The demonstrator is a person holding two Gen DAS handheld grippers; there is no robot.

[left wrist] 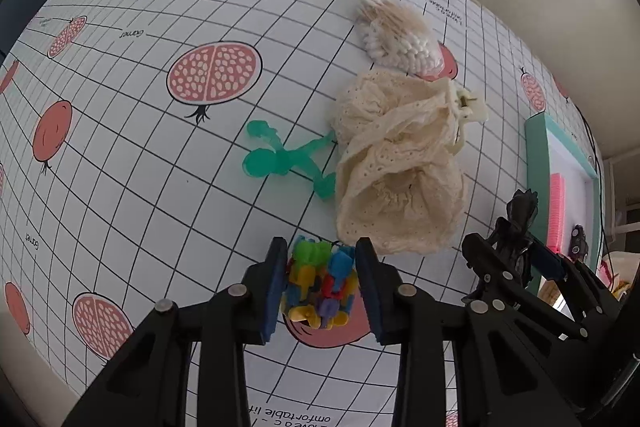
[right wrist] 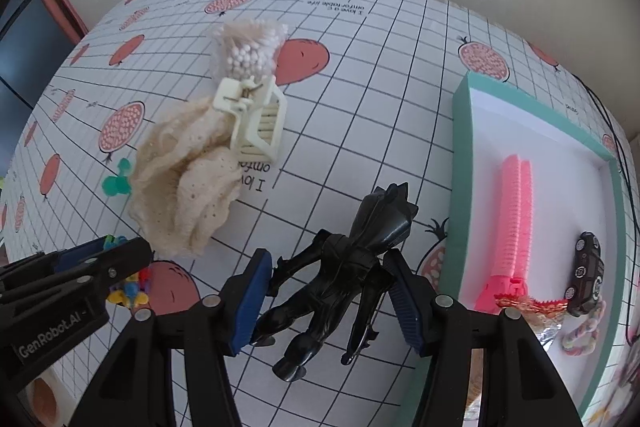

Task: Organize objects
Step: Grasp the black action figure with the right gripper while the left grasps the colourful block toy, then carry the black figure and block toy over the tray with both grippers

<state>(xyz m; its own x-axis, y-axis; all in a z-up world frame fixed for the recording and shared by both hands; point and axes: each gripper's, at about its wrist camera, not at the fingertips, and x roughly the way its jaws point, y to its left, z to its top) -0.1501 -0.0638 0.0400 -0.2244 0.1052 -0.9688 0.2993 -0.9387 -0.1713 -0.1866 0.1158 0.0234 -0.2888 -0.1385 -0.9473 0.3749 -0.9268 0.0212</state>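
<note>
My left gripper (left wrist: 321,247) is shut on a bundle of small colourful plastic pieces (left wrist: 320,283), its blue pads pressing both sides just above the tablecloth. In the right wrist view the left gripper (right wrist: 120,249) shows at the left edge with the bundle (right wrist: 132,289) under it. My right gripper (right wrist: 328,259) is shut on a black toy figure (right wrist: 344,259), whose spiky head points away from me and whose legs hang toward me. In the left wrist view, the right gripper (left wrist: 508,247) and the figure (left wrist: 520,211) sit at the right, beside the teal box (left wrist: 536,155).
A cream lace cloth (left wrist: 396,167) with a cream claw clip (right wrist: 252,119), a bag of cotton swabs (left wrist: 400,31) and a green translucent plastic piece (left wrist: 280,159) lie on the pomegranate tablecloth (left wrist: 160,147). The teal box (right wrist: 460,155) holds a pink comb (right wrist: 516,219), a toy car (right wrist: 586,275) and a braided rope (right wrist: 580,335).
</note>
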